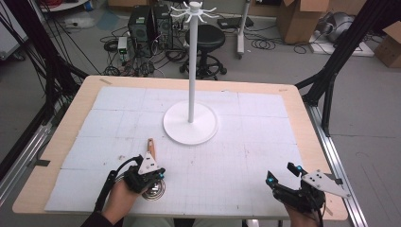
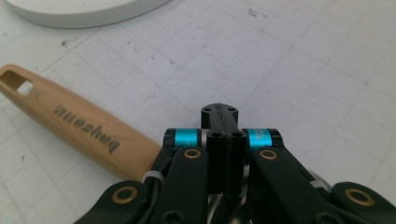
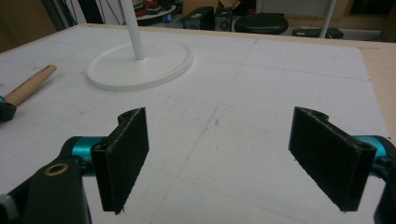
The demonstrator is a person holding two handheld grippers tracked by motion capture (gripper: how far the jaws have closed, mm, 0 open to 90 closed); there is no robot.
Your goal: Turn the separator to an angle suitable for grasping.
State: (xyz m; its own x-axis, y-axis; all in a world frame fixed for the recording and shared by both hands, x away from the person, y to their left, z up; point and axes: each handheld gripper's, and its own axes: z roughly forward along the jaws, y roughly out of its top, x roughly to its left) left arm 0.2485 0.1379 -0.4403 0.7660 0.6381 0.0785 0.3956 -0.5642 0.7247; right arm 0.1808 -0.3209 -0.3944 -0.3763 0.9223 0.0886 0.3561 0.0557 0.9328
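The one wooden-handled metal whisk (image 1: 152, 176) lies near the table's (image 1: 293, 101) front left edge, not hung on the single white hook stand (image 1: 191, 111). The left tool (image 1: 147, 178) sits clenched over its wire end, perhaps gripping it; I can't be sure. The right tool (image 1: 283, 173) is released, holding nothing.

Both grippers are black linkages with cyan bands and brass-coloured pivot pins. The left gripper (image 2: 223, 133) shows small screws at its jaw tips; a black cable (image 1: 105, 187) trails from it. The right gripper (image 1: 283, 173) carries a grey three-cornered plate (image 1: 325, 182) and flat black pads (image 3: 125, 156).
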